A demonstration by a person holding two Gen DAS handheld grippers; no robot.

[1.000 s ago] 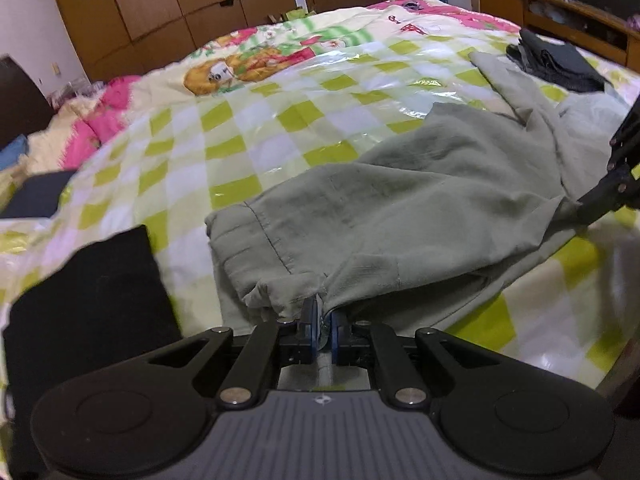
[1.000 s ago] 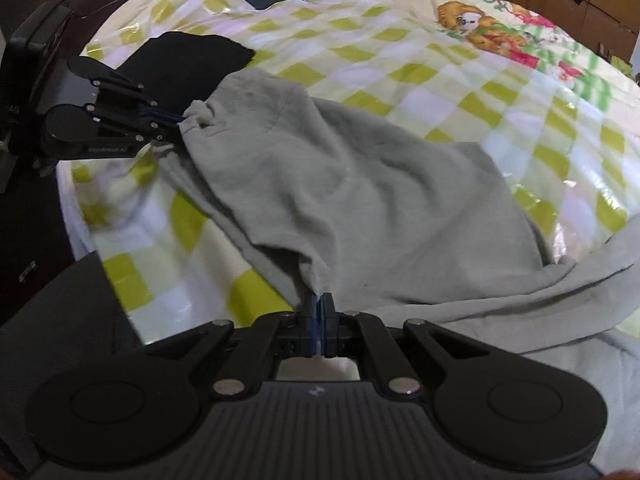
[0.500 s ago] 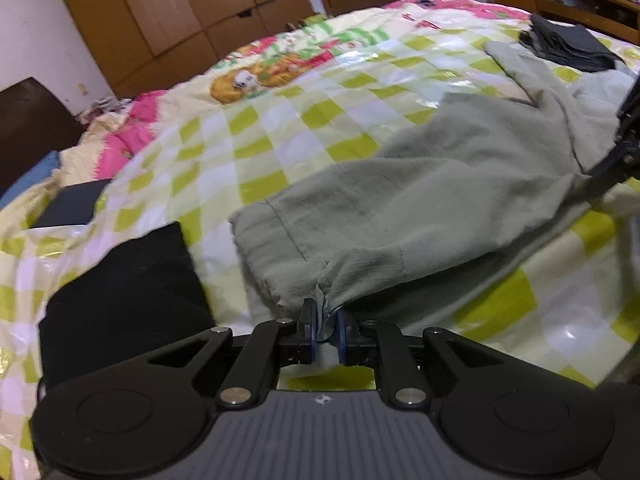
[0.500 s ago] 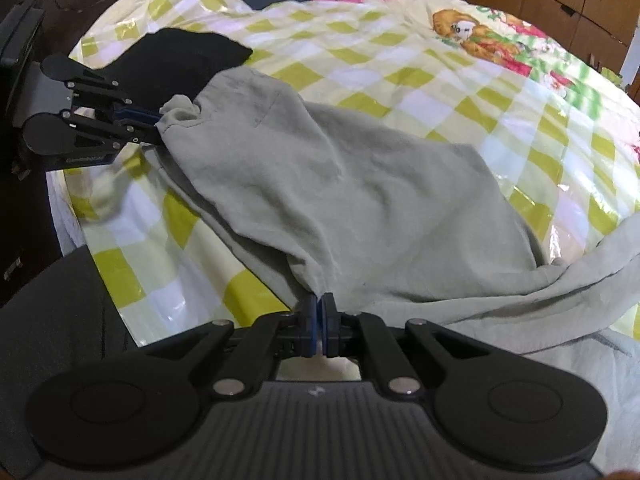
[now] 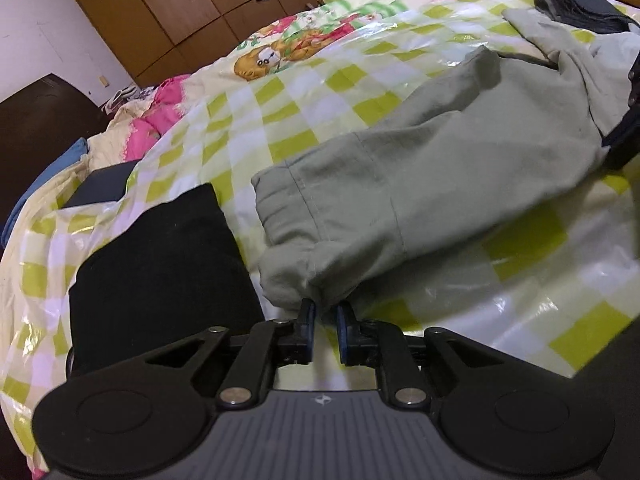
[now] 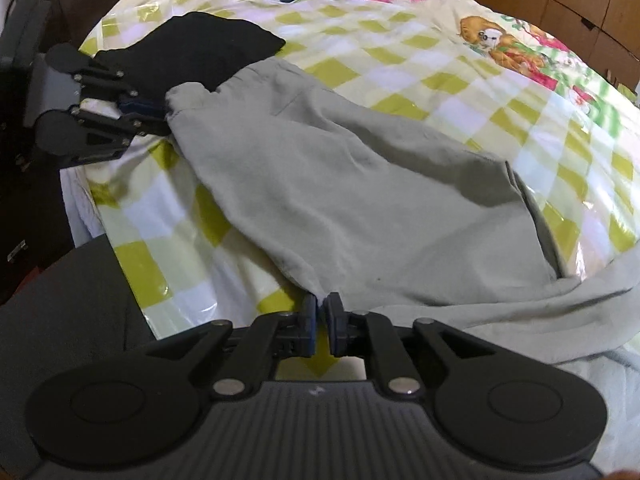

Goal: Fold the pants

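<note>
Grey-green pants (image 5: 420, 184) lie folded over on the checked bed cover (image 5: 320, 92), waistband end to the left. My left gripper (image 5: 326, 312) sits at the near waistband corner. Its jaws are opening, a gap shows between the pads, and the cloth edge rests just at the tips. In the right wrist view the same pants (image 6: 360, 200) spread across the bed, with my left gripper (image 6: 160, 114) at their far left corner. My right gripper (image 6: 321, 304) is at the near fold edge, its jaws opening with a narrow gap and the cloth at the tips.
A black garment (image 5: 160, 272) lies left of the pants, near the bed edge. Folded dark clothes (image 5: 576, 4) sit at the far right. A dark flat object (image 5: 100, 188) lies further left on the bed. Wooden wardrobes (image 5: 180, 8) stand behind. The bed edge runs just under both grippers.
Both grippers were shut on the pants' edge and now show a gap between the pads. The cloth has sunk onto the bed as both hands came down and forward.
</note>
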